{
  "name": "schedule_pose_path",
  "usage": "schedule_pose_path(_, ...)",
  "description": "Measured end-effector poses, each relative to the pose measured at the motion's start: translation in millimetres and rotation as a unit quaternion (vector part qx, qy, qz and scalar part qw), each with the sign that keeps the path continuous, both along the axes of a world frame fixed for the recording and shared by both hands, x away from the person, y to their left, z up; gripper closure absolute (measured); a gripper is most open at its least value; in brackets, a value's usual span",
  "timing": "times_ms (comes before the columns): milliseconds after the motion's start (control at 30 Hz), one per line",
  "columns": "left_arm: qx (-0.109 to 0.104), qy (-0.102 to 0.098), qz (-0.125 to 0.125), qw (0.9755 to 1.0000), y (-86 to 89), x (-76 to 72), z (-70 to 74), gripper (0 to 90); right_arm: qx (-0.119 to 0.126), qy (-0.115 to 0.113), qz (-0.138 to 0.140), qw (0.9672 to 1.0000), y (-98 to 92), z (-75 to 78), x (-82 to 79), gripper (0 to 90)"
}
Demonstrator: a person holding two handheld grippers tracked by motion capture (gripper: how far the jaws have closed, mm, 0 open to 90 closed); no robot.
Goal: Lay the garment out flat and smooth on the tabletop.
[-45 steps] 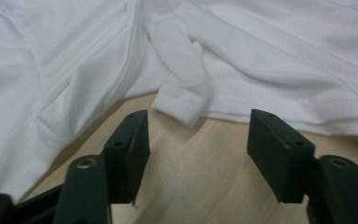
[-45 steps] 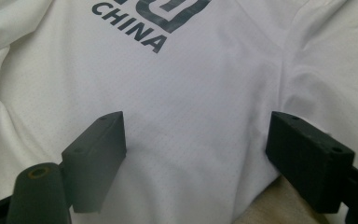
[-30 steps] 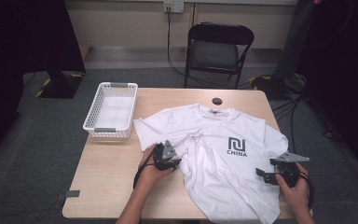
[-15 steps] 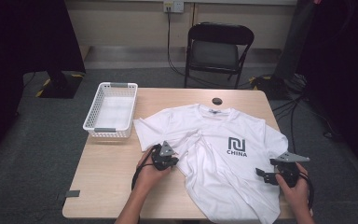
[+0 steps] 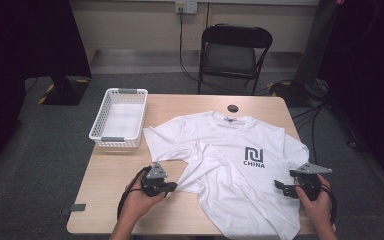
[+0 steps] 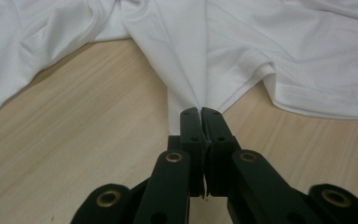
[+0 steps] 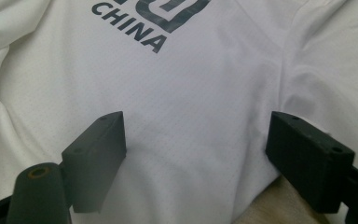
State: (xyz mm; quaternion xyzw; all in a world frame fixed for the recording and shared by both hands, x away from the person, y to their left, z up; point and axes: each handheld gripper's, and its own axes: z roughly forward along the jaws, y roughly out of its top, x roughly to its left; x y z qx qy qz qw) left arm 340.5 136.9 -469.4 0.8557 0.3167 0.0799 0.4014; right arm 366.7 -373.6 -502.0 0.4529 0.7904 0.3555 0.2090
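A white T-shirt with a dark "CHINA" logo lies front up on the wooden table. My left gripper is at the shirt's left side, shut on a pinch of its fabric. In the left gripper view the shirt runs in a taut fold into the closed jaws of the gripper. My right gripper stands open over the shirt's lower right part. In the right gripper view its jaws are wide apart above the cloth, just below the logo, gripper.
A white plastic basket stands at the table's back left. A small dark round object lies near the far edge, by the shirt's collar. A black chair stands behind the table. Bare wood shows at the front left.
My left gripper has moved left and toward the person, drawing the pinched shirt fabric out with it. The right gripper has stayed where it was.
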Motion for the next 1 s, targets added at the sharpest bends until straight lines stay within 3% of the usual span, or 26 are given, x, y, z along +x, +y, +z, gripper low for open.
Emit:
schedule_pose_path(267,-0.032,0.009,0.016,0.9993,27.8,-18.6,4.0,88.5,0.000,0.000,0.000,1.0000,0.0,0.0,0.0,19.0)
schedule_pose_path(600,-0.021,0.037,0.032,0.9986,57.6,-37.1,-7.8,88.5,0.000,0.000,0.000,1.0000,0.0,0.0,0.0,19.0)
schedule_pose_path(700,-0.017,0.056,0.020,0.9981,59.6,-45.6,-10.3,88.5,0.000,0.000,0.000,1.0000,-0.1,0.0,0.0,19.0)
schedule_pose_path(767,-0.004,0.064,0.012,0.9979,59.3,-51.6,-10.8,88.5,0.000,0.000,0.000,1.0000,0.0,0.0,0.1,19.0)
schedule_pose_path(933,0.001,0.052,0.022,0.9984,63.2,-57.7,-10.3,86.5,0.000,0.001,0.000,1.0000,0.0,0.0,0.0,19.0)
schedule_pose_path(1000,0.002,0.045,0.027,0.9986,63.0,-56.8,-10.2,79.7,0.000,0.000,0.000,1.0000,0.0,0.0,0.0,19.0)
